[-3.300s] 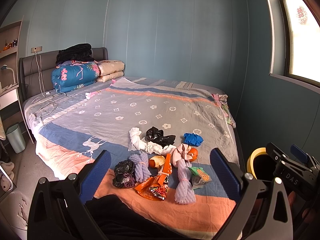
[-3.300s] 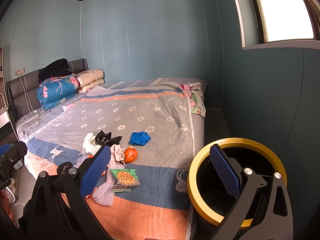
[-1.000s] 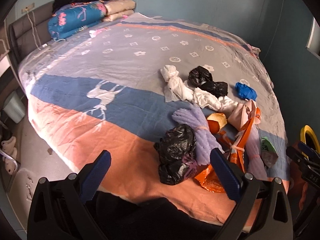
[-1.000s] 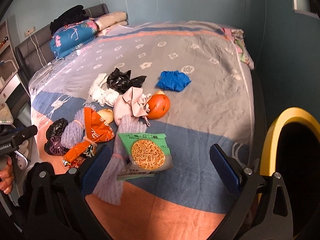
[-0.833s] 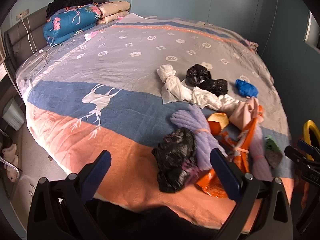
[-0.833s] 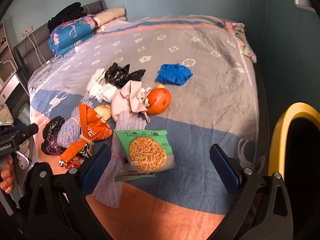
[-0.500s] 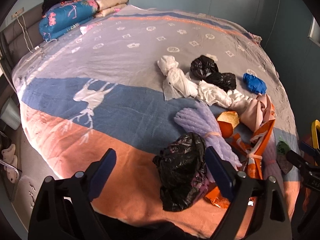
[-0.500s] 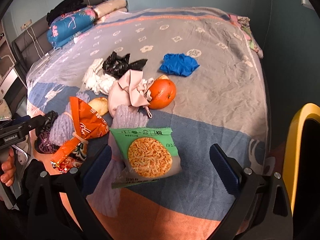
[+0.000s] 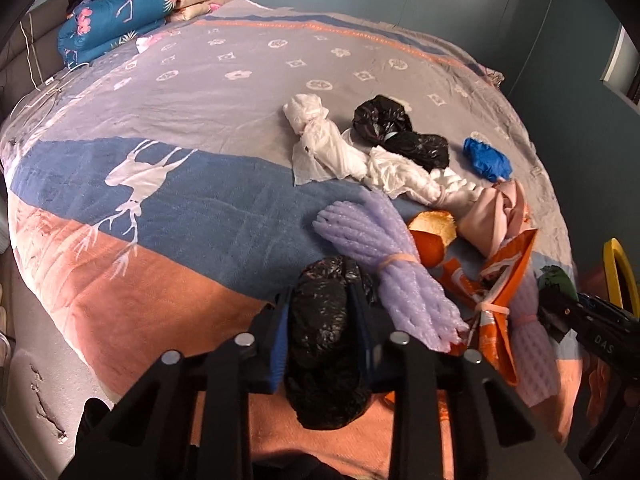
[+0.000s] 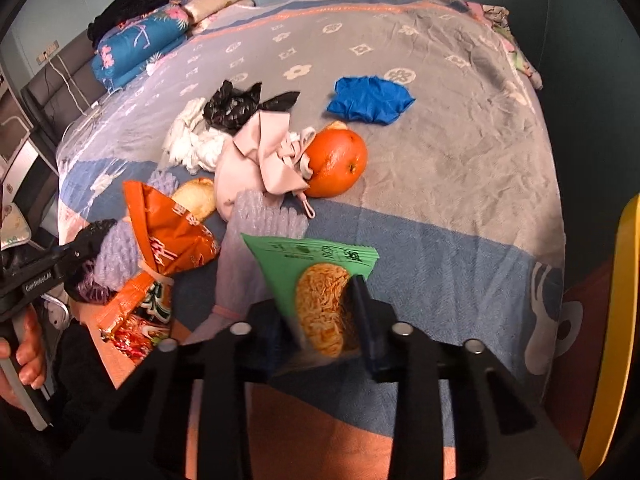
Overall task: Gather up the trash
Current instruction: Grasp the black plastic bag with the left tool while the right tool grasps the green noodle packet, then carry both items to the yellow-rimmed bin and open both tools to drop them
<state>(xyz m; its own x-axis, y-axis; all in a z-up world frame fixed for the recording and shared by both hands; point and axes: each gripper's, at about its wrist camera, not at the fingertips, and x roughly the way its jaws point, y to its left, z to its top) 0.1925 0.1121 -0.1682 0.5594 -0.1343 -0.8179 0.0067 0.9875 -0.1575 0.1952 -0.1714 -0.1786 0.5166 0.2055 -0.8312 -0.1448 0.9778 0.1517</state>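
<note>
Trash lies in a heap on the bed. My left gripper [image 9: 320, 304] is shut on a crumpled black plastic bag [image 9: 324, 344] at the heap's near edge. My right gripper [image 10: 320, 304] is shut on a green noodle packet [image 10: 320, 280], tilted up off the blanket. Around them lie purple foam netting [image 9: 384, 264], an orange snack wrapper [image 10: 168, 236], an orange [image 10: 336, 162], a pink cloth [image 10: 260, 160], white plastic bags [image 9: 332, 152], more black bags [image 9: 400, 132] and a blue glove [image 10: 370, 98].
A yellow-rimmed black bin [image 10: 616, 340] stands at the bed's right side; it also shows in the left wrist view [image 9: 620, 272]. Folded quilts and pillows [image 9: 120, 16] sit at the headboard. The floor [image 9: 32, 360] lies left of the bed.
Both grippers have moved down to the heap and closed: the left on the black bag, the right on the green noodle packet, whose near end is now lifted.
</note>
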